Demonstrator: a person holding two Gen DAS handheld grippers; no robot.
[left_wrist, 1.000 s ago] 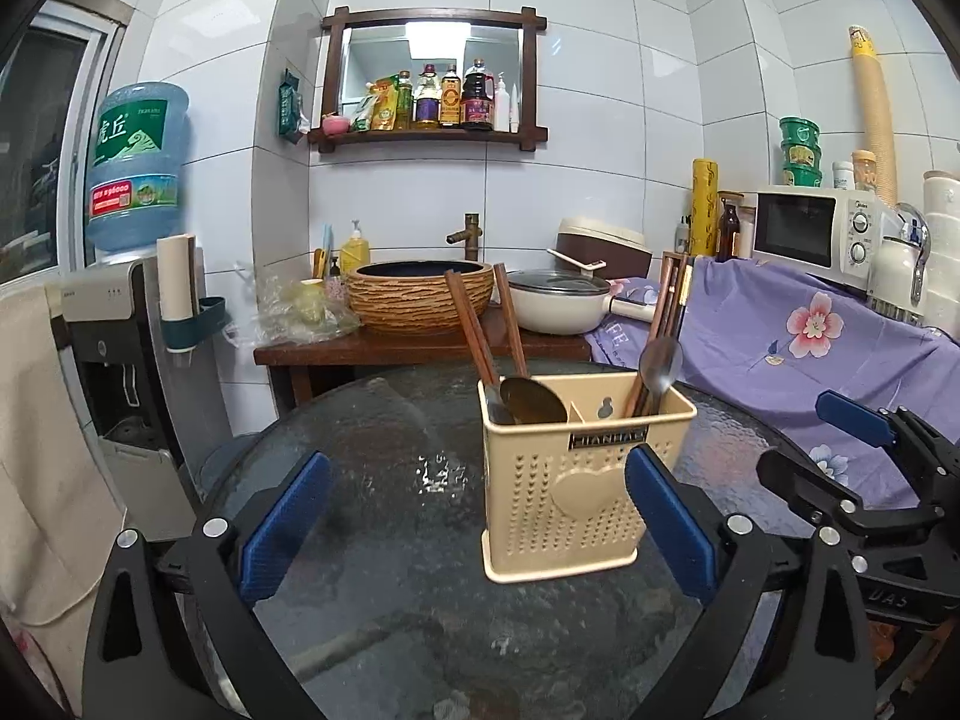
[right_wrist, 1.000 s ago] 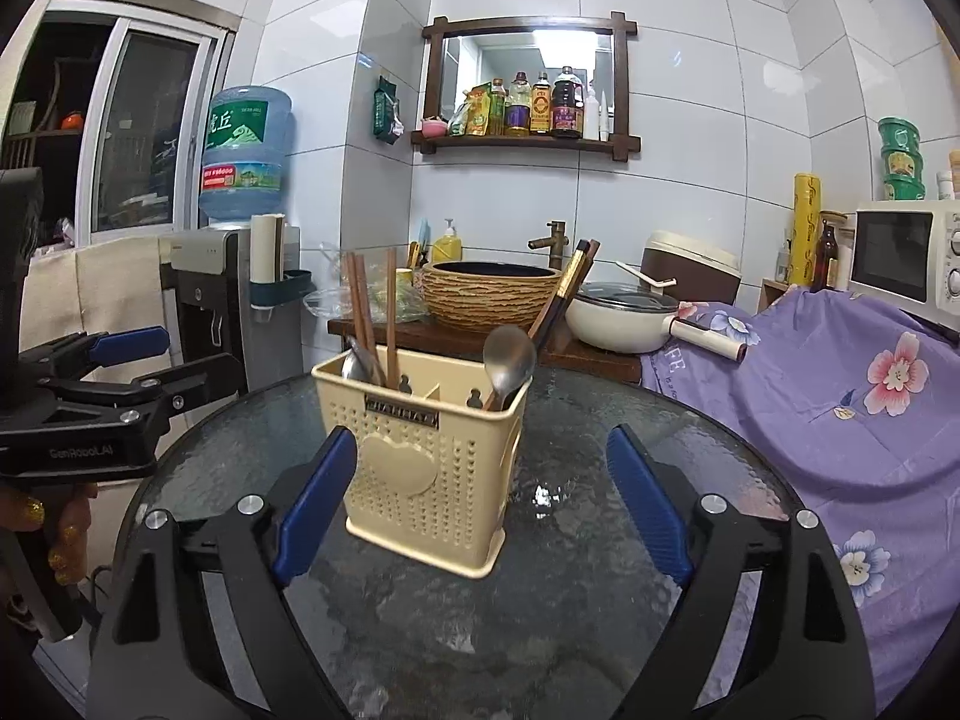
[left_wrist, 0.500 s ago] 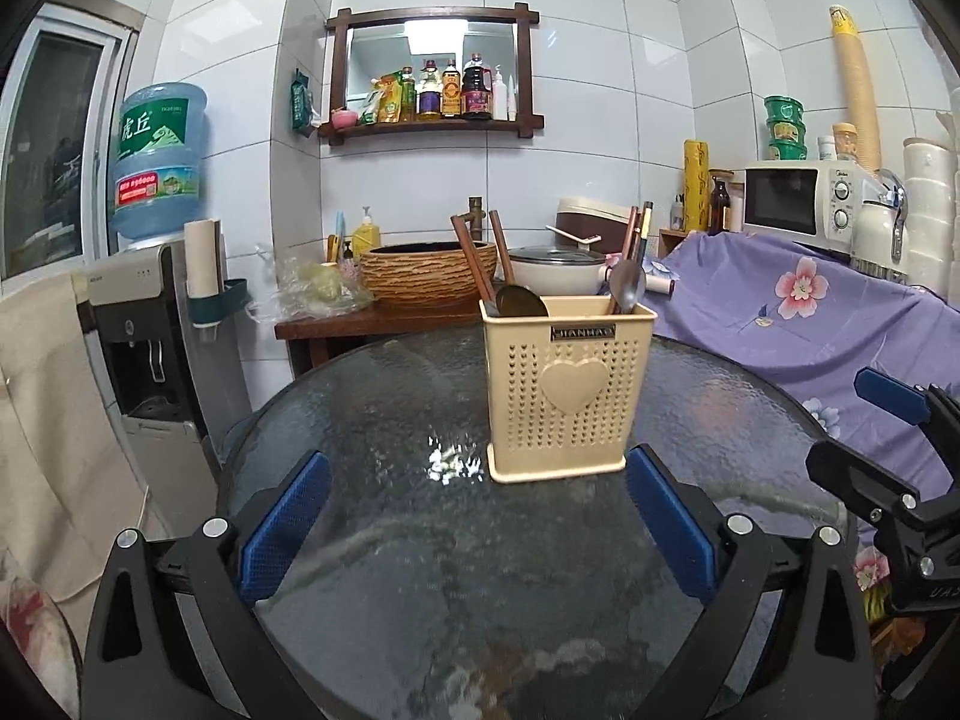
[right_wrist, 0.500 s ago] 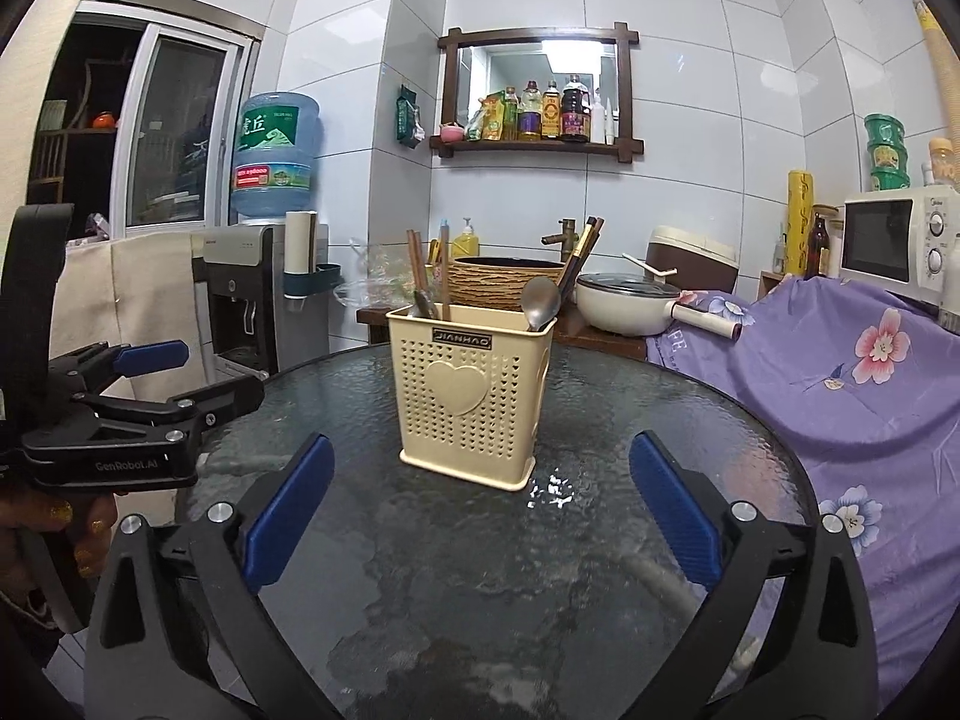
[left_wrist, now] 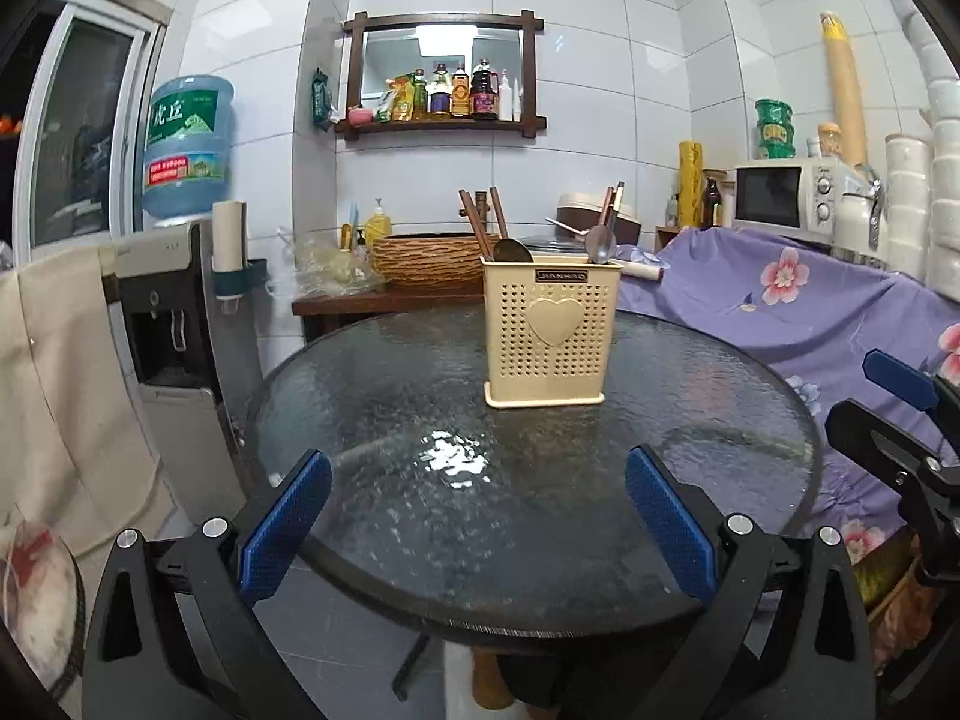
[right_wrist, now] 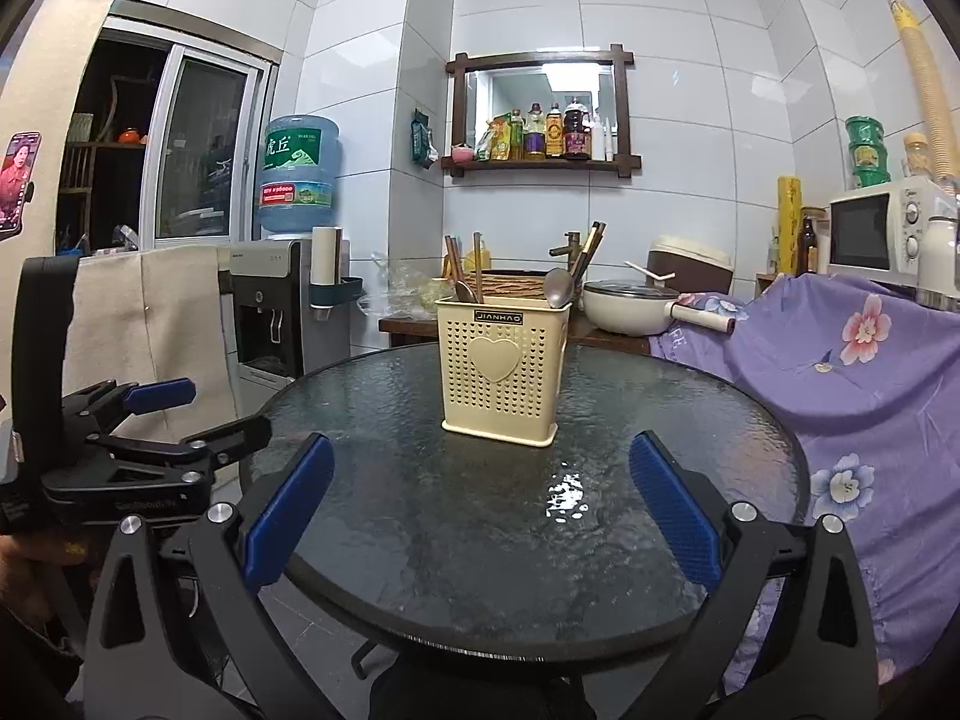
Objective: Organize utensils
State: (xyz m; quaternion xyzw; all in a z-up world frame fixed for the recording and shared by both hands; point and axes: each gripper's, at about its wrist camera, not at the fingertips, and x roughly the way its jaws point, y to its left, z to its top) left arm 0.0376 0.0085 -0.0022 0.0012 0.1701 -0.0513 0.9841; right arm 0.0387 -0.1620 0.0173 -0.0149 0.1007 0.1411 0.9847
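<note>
Table (left_wrist: 372,396): round, dark glass, bare apart from the holder.
Holder (left_wrist: 551,333): cream, upright past the table's middle, dead ahead of both grippers.
Utensils: chopsticks (left_wrist: 477,221) and spoons (left_wrist: 600,243) stand handle-up inside the holder.
Left gripper (left_wrist: 477,531): jaws wide, empty, back at the table's near edge.
Right gripper (right_wrist: 480,510): likewise spread and empty; neither looks clearly nearer the holder.

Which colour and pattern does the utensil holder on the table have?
Cream utensil holder, perforated, with a heart; clearest in the right wrist view.
</note>
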